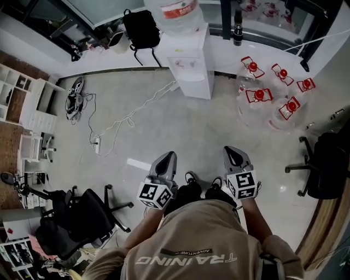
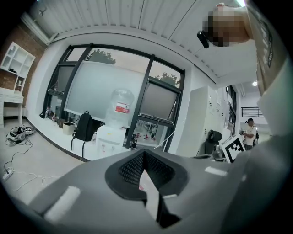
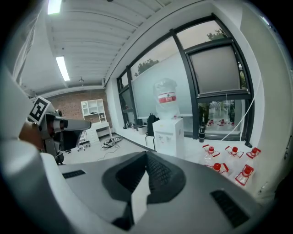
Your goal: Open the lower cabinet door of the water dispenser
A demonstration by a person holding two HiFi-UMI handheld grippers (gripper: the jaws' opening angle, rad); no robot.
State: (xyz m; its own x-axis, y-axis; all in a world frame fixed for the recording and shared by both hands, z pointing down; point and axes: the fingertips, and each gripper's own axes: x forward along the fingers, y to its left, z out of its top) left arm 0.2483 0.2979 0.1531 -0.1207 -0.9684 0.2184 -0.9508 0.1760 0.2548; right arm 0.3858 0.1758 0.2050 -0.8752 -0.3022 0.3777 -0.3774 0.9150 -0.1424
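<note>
The water dispenser (image 1: 191, 65) is being kept upright at the far edge of the floor (image 1: 180, 131), against the wall under the windows, with a large bottle (image 1: 178, 11) being carried on its top. Its front, and so the lower cabinet door (image 3: 167, 146), is being turned toward the person; no handle can be made out at this range.

The left gripper (image 1: 165, 158) and the right gripper (image 1: 232, 152) are being held side by side near the person's body, well apart from the dispenser, with bare floor lying between. Both are being aimed forward across the room. The jaws of each are being pressed together, with nothing between them.

The dispenser is being seen straight ahead, between the lines of the two grippers, and slightly nearer the left one's line; neither is judged clearly closer. The whole stretch of floor is judged to be still uncrossed.

Spare water bottles (image 1: 268, 95) are being stored at the floor's far right, a backpack (image 1: 141, 27) just left of the dispenser, and a cable (image 1: 126, 117) is being trailed leftward from its base.
</note>
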